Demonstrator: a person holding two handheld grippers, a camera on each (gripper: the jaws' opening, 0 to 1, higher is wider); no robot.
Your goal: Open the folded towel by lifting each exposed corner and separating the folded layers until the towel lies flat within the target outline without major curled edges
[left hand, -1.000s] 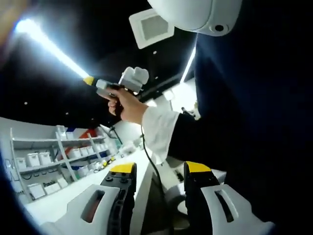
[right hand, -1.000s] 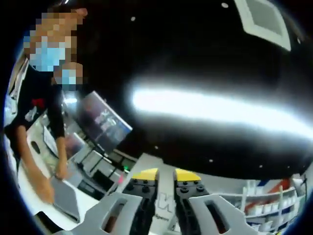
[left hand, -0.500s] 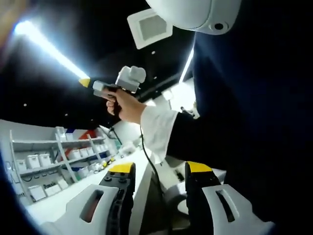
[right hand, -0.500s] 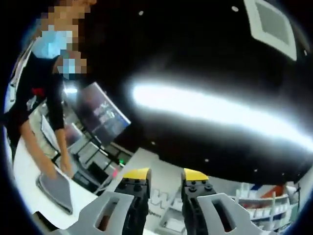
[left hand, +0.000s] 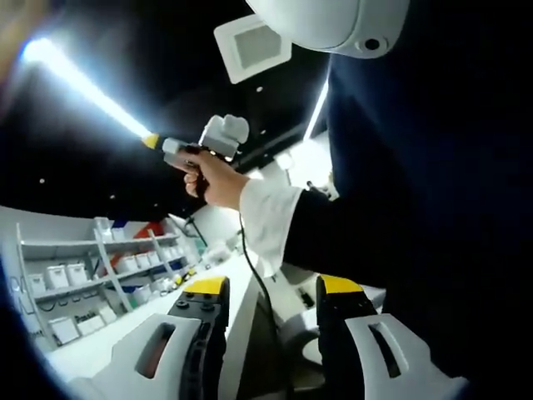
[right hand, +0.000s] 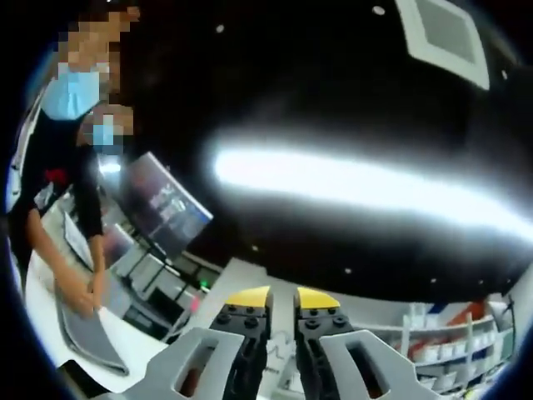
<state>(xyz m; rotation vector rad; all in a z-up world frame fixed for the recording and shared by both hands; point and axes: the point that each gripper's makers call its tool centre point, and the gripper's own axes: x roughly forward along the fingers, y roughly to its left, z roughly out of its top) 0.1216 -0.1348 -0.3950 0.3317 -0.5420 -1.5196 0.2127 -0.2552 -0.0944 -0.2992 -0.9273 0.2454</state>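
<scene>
A grey towel [right hand: 90,340] lies on a white table [right hand: 137,337] at the lower left of the right gripper view, with another person's hands [right hand: 87,293] resting on it. My right gripper [right hand: 282,297] points up toward the ceiling, far from the towel, jaws drawn together to a thin slit with nothing between them. In the left gripper view a hand [left hand: 212,177] in a white cuff holds that right gripper [left hand: 154,142] up in the air. My left gripper [left hand: 273,287] is open and holds nothing, aimed across the room.
Shelves with white boxes [left hand: 75,279] line the left wall. A white counter [left hand: 125,333] runs below them. Dark clothing [left hand: 433,208] blocks the right side. A screen [right hand: 162,204] stands behind the person in black [right hand: 58,167]. Bright ceiling lights [right hand: 358,187] run overhead.
The right gripper's jaws have drawn together from a wider gap half a second ago. The other person's hands have shifted on the grey towel. The left gripper view is almost unchanged.
</scene>
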